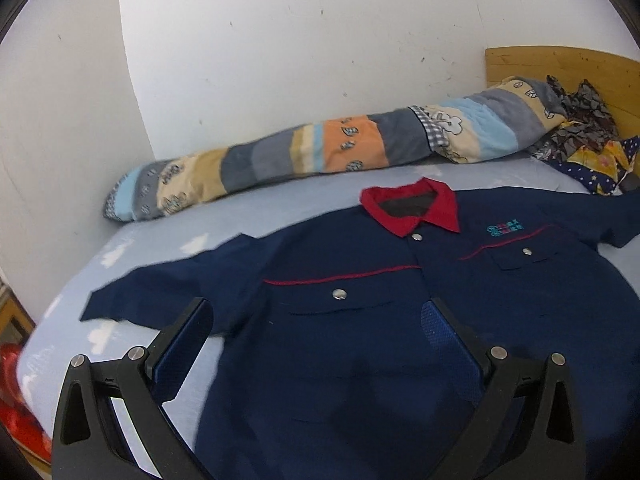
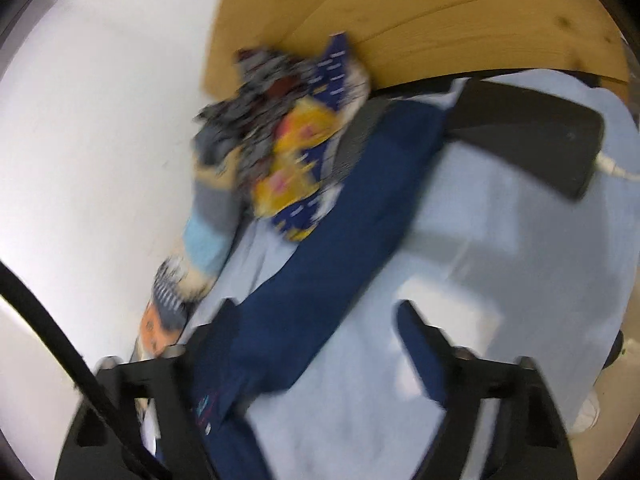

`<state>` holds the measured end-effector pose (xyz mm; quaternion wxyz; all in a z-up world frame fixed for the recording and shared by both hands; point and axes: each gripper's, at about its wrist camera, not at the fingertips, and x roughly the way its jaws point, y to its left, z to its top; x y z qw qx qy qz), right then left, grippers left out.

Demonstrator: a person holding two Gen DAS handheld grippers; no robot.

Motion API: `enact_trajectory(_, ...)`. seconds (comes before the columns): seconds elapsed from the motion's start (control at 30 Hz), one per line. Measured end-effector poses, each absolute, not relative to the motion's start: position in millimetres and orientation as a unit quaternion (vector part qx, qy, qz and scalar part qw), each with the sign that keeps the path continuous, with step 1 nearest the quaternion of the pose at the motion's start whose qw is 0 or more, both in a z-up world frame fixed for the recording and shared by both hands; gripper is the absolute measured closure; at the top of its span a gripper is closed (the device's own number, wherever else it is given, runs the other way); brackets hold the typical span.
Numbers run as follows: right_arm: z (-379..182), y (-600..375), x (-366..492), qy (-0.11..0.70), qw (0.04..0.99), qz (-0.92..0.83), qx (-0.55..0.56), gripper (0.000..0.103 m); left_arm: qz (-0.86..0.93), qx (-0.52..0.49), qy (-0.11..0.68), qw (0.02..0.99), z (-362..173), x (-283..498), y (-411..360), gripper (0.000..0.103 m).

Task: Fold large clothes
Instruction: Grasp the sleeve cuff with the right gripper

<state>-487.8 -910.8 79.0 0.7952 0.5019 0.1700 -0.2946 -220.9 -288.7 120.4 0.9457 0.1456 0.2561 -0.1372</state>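
A navy shirt (image 1: 360, 340) with a red collar (image 1: 412, 210) lies spread front-up on the light blue bed sheet (image 1: 240, 216). My left gripper (image 1: 316, 320) hangs open just above the shirt's lower front, its left finger over the sheet beside the left sleeve (image 1: 160, 296). The right wrist view is blurred. It shows the shirt's other sleeve (image 2: 360, 232) running diagonally up toward the headboard. My right gripper (image 2: 318, 316) is open above the sleeve's base, which passes by its left finger (image 2: 224, 316). The pads do not press the cloth.
A rolled patchwork blanket (image 1: 320, 152) lies along the white wall. A pile of patterned clothes (image 2: 288, 128) sits against the wooden headboard (image 2: 440, 20). A flat black object (image 2: 532, 136) with a white cable rests on the sheet at the right. Something red (image 1: 12, 400) shows beyond the bed's left edge.
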Motion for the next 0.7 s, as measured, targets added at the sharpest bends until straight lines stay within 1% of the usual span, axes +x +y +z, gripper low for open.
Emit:
enact_trajectory(0.27,49,-985,-466,0.177,0.773,-0.332,0.511,0.026,-0.129,0.12,0.293,0.94,110,-205,-284,0.0)
enact_trajectory(0.3,45,-993,-464,0.176,0.769,-0.34,0.512,0.028,-0.129,0.118,0.296,0.939,109,-204,-283,0.0)
enact_trajectory(0.37,36,-1010,-459,0.184,0.766,-0.351,0.506,0.036,-0.127,0.116,0.301,0.938,108,-202,-282,0.0)
enact_trajectory(0.4,32,-1013,-458,0.187,0.764,-0.354,0.506,0.047,-0.125,0.114,0.303,0.938,107,-201,-282,0.0)
enact_trajectory(0.43,28,-1019,-457,0.189,0.763,-0.356,0.505,0.061,-0.123,0.112,0.305,0.938,107,-201,-281,0.0)
enact_trajectory(0.47,23,-1025,-454,0.192,0.761,-0.36,0.504,0.068,-0.123,0.109,0.308,0.937,107,-200,-280,0.0)
enact_trajectory(0.53,14,-1035,-451,0.185,0.76,-0.338,0.523,0.09,-0.122,0.105,0.313,0.936,107,-199,-278,0.0)
enact_trajectory(0.6,21,-1034,-452,0.163,0.773,-0.324,0.52,0.095,-0.121,0.102,0.313,0.937,108,-200,-275,0.0)
enact_trajectory(0.7,59,-1021,-446,0.136,0.809,-0.317,0.476,0.096,-0.121,0.1,0.31,0.938,110,-201,-273,0.0)
